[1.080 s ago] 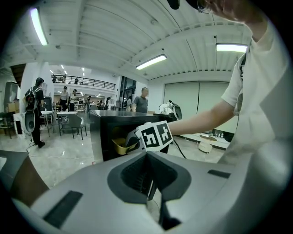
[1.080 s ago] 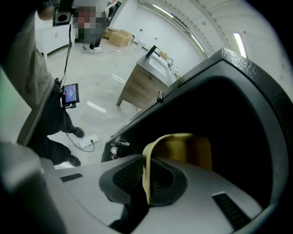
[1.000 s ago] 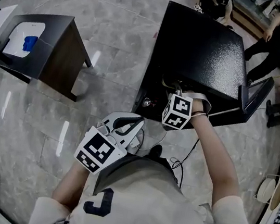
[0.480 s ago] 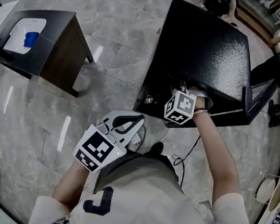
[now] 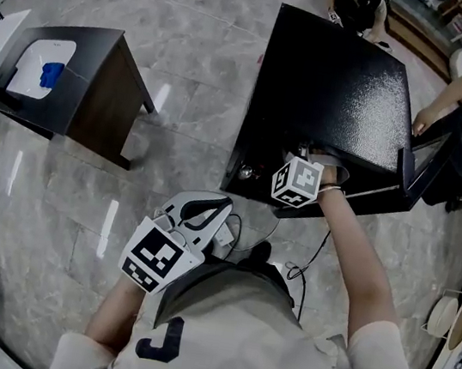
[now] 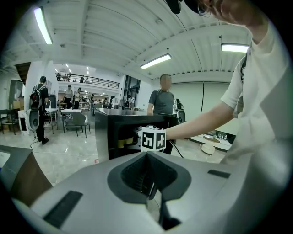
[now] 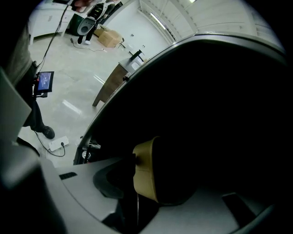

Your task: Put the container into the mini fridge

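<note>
As the right gripper (image 7: 151,194) opens its jaws around the yellow container (image 7: 145,171) inside the mini fridge (image 5: 335,74), pulling back too soon could drag it out or tip it.

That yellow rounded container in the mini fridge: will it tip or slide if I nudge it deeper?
The yellow rounded container shows no dent between the right gripper's opening jaws, so it is probably stiff. Its curved wall suggests it may roll if knocked over. Whether it sits flat in the black mini fridge cannot be seen.
</note>
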